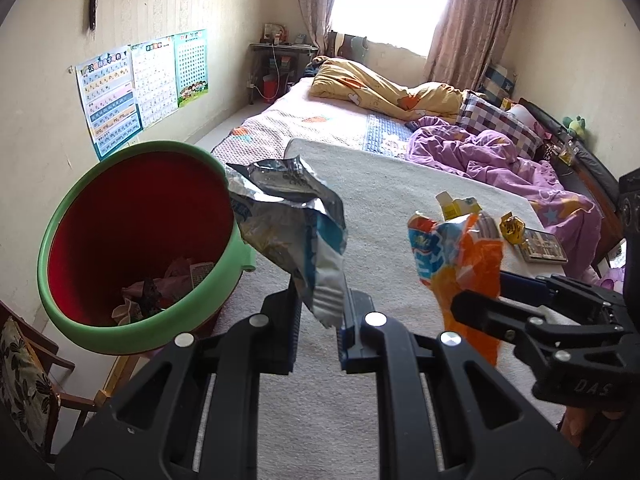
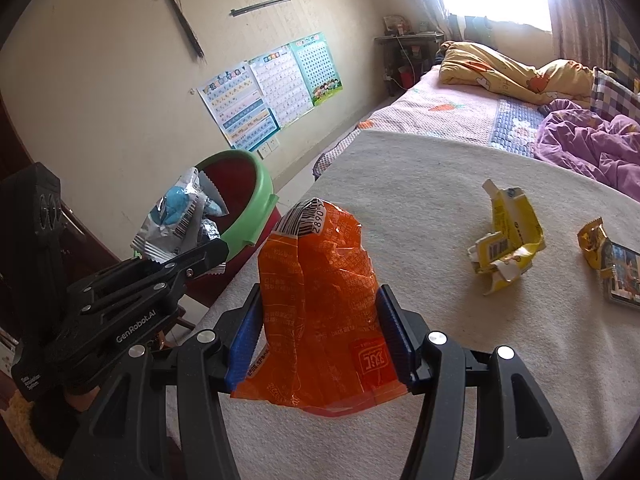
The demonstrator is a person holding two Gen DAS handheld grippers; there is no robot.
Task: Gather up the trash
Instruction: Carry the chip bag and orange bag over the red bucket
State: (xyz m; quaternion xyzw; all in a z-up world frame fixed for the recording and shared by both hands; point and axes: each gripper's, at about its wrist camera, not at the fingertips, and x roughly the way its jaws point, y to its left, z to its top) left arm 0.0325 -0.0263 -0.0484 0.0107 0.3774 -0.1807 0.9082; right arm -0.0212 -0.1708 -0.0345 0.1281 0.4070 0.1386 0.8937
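Note:
My left gripper (image 1: 320, 320) is shut on a silver and blue snack wrapper (image 1: 288, 216), held just right of the green-rimmed red trash bin (image 1: 80, 216); the wrapper (image 2: 180, 212) and bin (image 2: 256, 192) also show in the right wrist view. My right gripper (image 2: 316, 328) is shut on an orange snack bag (image 2: 320, 304), held above the bed's beige blanket; the bag (image 1: 460, 256) shows in the left wrist view too. A crumpled yellow wrapper (image 2: 508, 232) and a small gold wrapper (image 2: 592, 240) lie on the blanket.
The bin holds several crumpled scraps (image 1: 160, 288). A flat box or phone (image 2: 624, 276) lies by the gold wrapper. Purple quilt (image 1: 500, 152) and yellow quilt (image 1: 380, 88) cover the far bed. A wooden chair (image 1: 28, 372) stands under the bin. Posters (image 1: 140, 84) hang on the left wall.

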